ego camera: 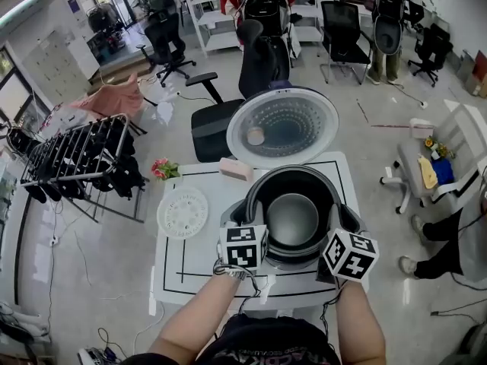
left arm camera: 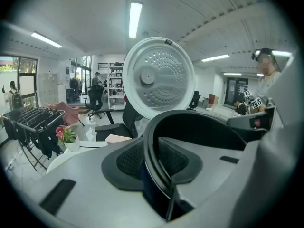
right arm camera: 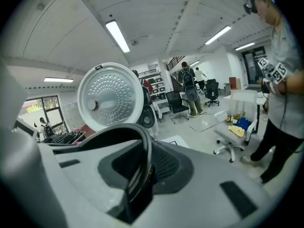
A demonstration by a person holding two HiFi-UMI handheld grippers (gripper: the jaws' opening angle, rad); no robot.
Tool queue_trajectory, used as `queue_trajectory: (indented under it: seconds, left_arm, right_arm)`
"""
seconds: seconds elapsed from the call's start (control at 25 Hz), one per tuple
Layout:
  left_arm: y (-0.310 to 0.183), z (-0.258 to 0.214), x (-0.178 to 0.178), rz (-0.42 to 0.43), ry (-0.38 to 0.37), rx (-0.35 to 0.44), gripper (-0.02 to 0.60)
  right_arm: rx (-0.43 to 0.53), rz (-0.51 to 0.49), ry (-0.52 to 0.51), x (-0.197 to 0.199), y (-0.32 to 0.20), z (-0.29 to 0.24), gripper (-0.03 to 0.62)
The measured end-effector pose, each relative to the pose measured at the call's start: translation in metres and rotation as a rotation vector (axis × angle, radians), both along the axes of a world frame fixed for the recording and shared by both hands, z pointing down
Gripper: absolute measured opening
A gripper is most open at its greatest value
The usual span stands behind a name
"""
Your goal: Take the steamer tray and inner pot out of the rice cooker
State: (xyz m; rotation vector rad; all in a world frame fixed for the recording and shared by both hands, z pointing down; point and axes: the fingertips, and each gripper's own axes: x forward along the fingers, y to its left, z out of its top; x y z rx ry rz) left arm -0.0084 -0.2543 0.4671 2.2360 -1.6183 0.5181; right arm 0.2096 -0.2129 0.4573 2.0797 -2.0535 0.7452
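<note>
Inner pot (ego camera: pixel 292 220) in open rice cooker (ego camera: pixel 256 196); left tool (left arm camera: pixel 159 175), right tool (right arm camera: pixel 140 175) each clamped on its rim.

A pink box (ego camera: pixel 235 169) lies on the table (ego camera: pixel 171 272), flowers (ego camera: pixel 162 169) at its corner.

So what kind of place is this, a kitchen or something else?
Probably an open office or lab workspace, not a kitchen. Rolling office chairs stand around the room, white shelves line the back, and the rice cooker sits on a white table marked with black lines.
</note>
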Motion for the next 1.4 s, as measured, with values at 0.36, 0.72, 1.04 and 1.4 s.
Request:
queue_trajectory:
  seconds: [0.36,0.72,1.04,1.4]
  left_arm:
    - [0.007,-0.029,-0.004,-0.026,0.078,0.047,0.097]
    - [0.024,-0.078,-0.012,-0.093,0.109,0.149,0.097]
    - [0.046,-0.105,-0.038,-0.190,0.155,0.198,0.097]
    - [0.071,-0.141,-0.099,-0.329,0.181,0.286,0.091]
  right_arm:
    - [0.066,-0.038,-0.142,0.000,0.001,-0.026,0.064]
    - [0.165,-0.116,-0.168,-0.004,0.004,-0.073,0.055]
    - [0.273,-0.214,-0.175,-0.030,0.006,-0.120,0.052]
    - [0.334,-0.362,-0.239,-0.091,-0.001,-0.152,0.051]
